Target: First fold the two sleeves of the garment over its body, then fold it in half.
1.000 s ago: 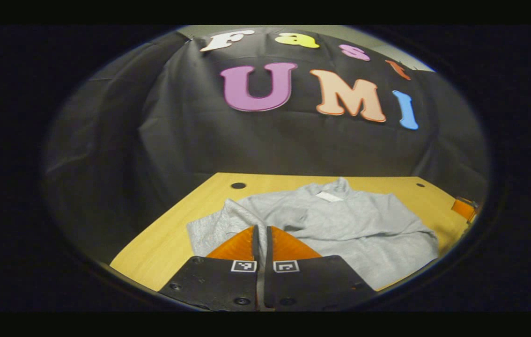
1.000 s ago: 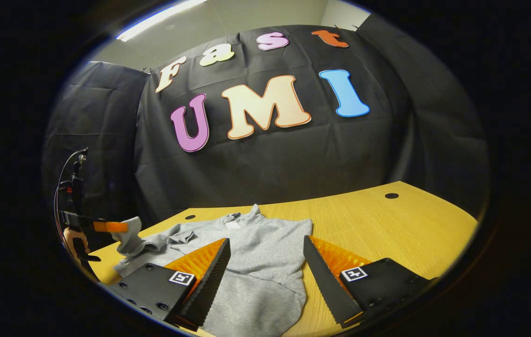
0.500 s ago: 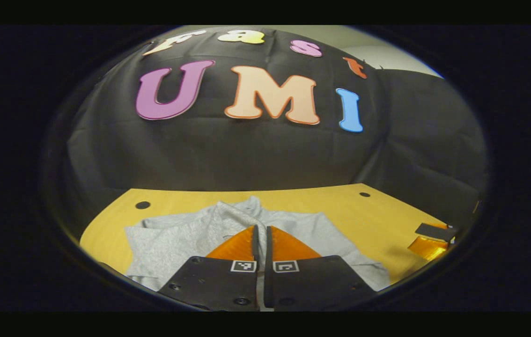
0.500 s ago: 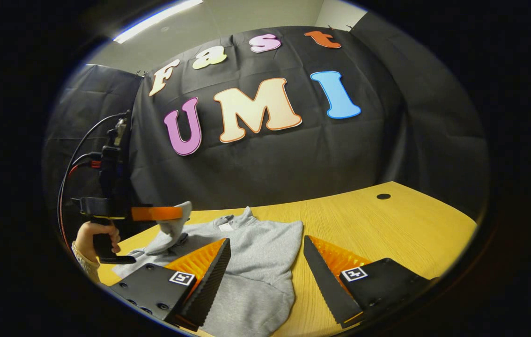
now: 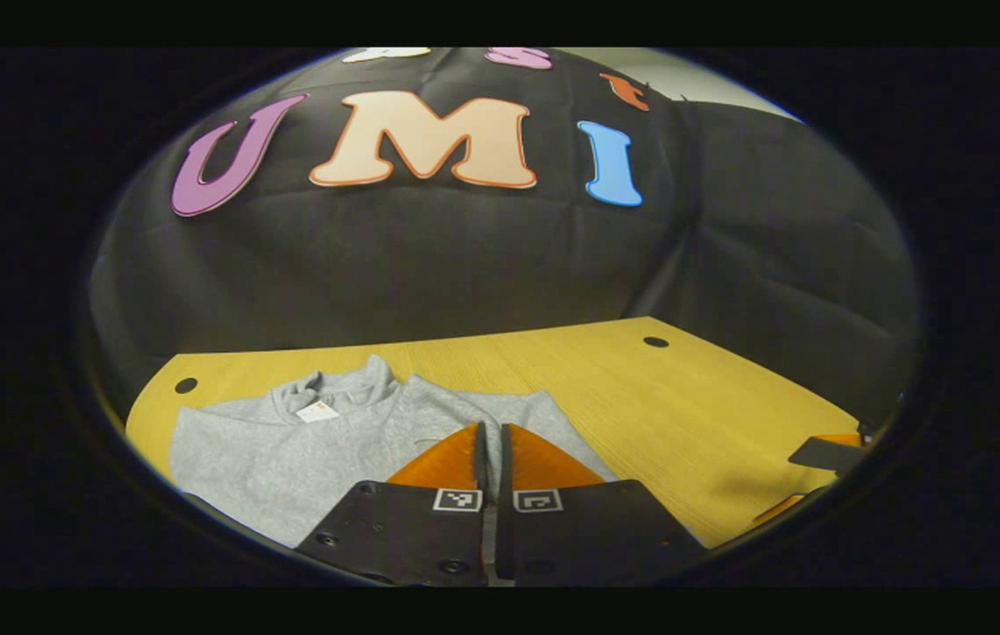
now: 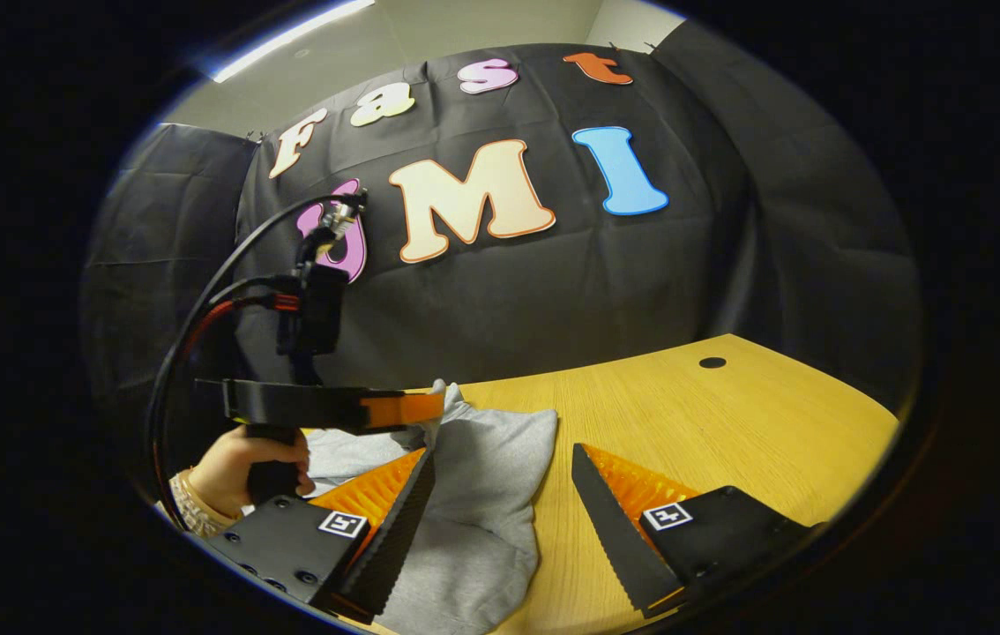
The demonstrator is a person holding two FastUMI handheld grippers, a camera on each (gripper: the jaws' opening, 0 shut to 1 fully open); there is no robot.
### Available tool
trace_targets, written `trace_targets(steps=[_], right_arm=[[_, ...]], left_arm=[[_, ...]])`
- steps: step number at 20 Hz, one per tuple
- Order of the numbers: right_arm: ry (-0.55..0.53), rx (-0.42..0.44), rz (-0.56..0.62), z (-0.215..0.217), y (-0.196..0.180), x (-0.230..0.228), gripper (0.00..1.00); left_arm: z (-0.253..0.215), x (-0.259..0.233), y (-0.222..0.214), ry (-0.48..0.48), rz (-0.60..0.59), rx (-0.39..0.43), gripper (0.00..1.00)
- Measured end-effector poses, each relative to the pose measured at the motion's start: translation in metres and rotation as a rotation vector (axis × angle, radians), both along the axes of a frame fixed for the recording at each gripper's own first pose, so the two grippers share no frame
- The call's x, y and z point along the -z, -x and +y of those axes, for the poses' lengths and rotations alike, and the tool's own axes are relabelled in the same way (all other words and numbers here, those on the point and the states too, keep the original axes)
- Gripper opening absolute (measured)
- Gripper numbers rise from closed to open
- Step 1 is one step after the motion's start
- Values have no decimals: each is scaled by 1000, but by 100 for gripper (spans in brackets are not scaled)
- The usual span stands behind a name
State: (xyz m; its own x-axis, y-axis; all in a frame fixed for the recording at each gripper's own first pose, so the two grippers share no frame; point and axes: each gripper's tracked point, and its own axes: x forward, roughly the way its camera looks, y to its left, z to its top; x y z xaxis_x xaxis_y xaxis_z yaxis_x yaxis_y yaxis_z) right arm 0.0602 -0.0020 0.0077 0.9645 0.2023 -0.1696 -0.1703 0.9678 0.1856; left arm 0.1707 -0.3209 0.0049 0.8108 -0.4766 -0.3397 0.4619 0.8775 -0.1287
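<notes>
Garment: grey sweatshirt [image 5: 288,441] lying on the yellow desk [image 5: 685,414], collar and neck label toward the booth wall; in the right gripper view it [image 6: 491,467] sits left of centre, its body bunched toward the near edge.

Left sleeve: a fold of grey cloth hangs from the tip of the left hand-held gripper [image 6: 416,410] in the right gripper view, raised over the sweatshirt's body.

Left hand-held gripper: in its own view [image 5: 492,441] the two fingers are pressed together with only a thin seam between them; judged with the right gripper view, they are clamped on the sleeve cloth. A hand [image 6: 240,463] grips its handle, cables [image 6: 200,326] looping up behind.

Right hand-held gripper: fingers wide apart [image 6: 500,494], holding nothing, low over the sweatshirt's right side; its left finger lies over the cloth, its right finger over bare desk.

Step in hand: the first sleeve fold, judged under way, with the left sleeve being carried across the body.

Next move calls for: lowering the sleeve flat on the chest and parting the left fingers so it stays laid. The right sleeve probably follows; I cannot tell where it lies, so it must be found before the right fingers close.

Desk: two cable holes [image 5: 655,341] near the far edge.
</notes>
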Motion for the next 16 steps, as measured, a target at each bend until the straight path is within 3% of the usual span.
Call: trace_targets(steps=[4,7,10,12,16], right_arm=[[-2,12,3,-9,-2,3,97],[3,12,7,-10,-3,6,97],[6,8,13,-8,-5,8,97],[8,6,16,-8,-6,10,97],[10,-1,27,-4,-7,14,97]], left_arm=[[-19,22,-1,29,54,14,1],[-27,25,6,46,79,50,11],[-19,17,-2,14,38,15,98],[-8,8,-4,28,7,-7,92],[22,-10,2,23,-27,-39,94]])
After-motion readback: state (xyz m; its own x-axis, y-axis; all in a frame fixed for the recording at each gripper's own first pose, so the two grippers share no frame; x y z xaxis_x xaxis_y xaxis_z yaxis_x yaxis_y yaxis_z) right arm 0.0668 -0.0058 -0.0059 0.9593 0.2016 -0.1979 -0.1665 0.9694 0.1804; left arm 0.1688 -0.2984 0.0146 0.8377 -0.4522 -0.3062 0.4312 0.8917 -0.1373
